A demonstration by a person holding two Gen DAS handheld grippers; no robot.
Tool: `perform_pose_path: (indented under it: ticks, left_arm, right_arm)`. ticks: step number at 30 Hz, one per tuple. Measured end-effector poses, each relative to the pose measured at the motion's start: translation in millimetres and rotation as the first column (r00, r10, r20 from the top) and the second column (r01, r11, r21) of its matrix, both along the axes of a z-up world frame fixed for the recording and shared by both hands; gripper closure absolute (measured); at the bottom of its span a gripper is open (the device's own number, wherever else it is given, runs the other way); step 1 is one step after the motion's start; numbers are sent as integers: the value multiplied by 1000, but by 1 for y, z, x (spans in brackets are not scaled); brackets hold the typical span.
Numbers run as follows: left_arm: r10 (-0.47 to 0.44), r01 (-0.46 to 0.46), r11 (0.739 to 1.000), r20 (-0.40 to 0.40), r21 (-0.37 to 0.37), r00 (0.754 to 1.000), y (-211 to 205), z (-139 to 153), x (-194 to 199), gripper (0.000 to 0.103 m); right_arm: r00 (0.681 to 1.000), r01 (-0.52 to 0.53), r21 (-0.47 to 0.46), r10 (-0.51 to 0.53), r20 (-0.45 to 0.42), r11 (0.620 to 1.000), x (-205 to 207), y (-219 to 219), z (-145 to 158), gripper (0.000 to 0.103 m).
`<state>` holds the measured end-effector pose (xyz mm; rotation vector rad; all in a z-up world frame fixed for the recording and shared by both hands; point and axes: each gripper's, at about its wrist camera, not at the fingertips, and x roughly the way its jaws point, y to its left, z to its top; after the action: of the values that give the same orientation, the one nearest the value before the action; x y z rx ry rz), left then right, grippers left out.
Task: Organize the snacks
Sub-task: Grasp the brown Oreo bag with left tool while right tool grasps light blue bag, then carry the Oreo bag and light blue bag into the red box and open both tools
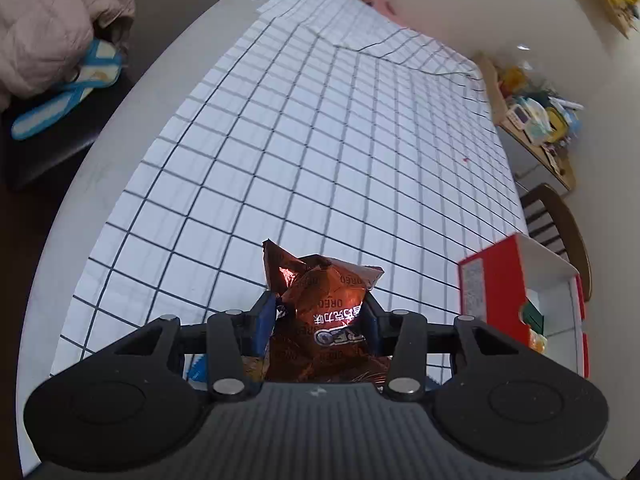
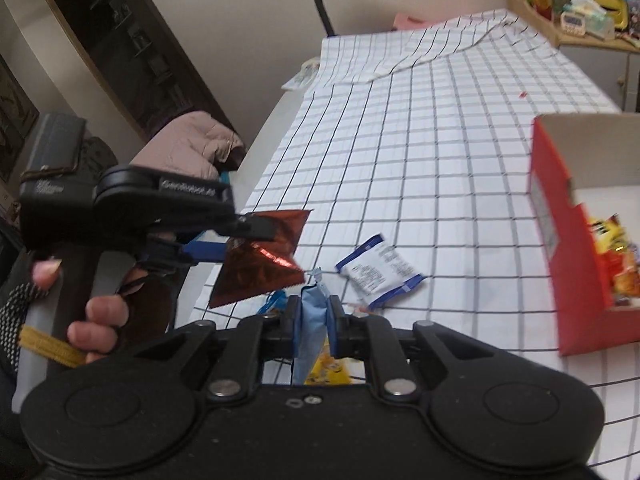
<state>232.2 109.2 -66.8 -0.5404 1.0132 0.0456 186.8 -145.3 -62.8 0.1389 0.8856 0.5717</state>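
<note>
- Between the left tongs (image 1: 320, 316), a brown foil OREO packet (image 1: 324, 312) is clamped and held above the checked cloth (image 1: 320, 140) on the desk (image 1: 132, 120); its "OREO" print and some Chinese characters read upside down, and its long axis runs away from the camera.
- From the right wrist, that packet (image 2: 260, 260) hangs diagonally, and the tool body reads partly "Genrobot".
- Right tongs (image 2: 314, 316) are clenched on a blue wrapper (image 2: 310, 320), its lower end hidden; the yellow print below is unreadable.
- A blue-and-white sachet (image 2: 380, 274) lies flat nearby, its text too small to read.
- The red box (image 2: 560, 240), cut off at the frame edge, holds bright snack packs.
</note>
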Motion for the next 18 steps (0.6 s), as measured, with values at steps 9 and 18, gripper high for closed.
perform_pose_path:
  ticks: [9,18]
  left_arm:
    - [-107,103,993,68,56,992,-61,36,-15,59]
    - [-230,218,970,112,111,967,-142,66,-16,59]
  right_arm:
    - [994,72,-10,-71,83,997,-10,-55,29,92]
    - [978,145,-25,-139,157,989,-10,-117,50,92]
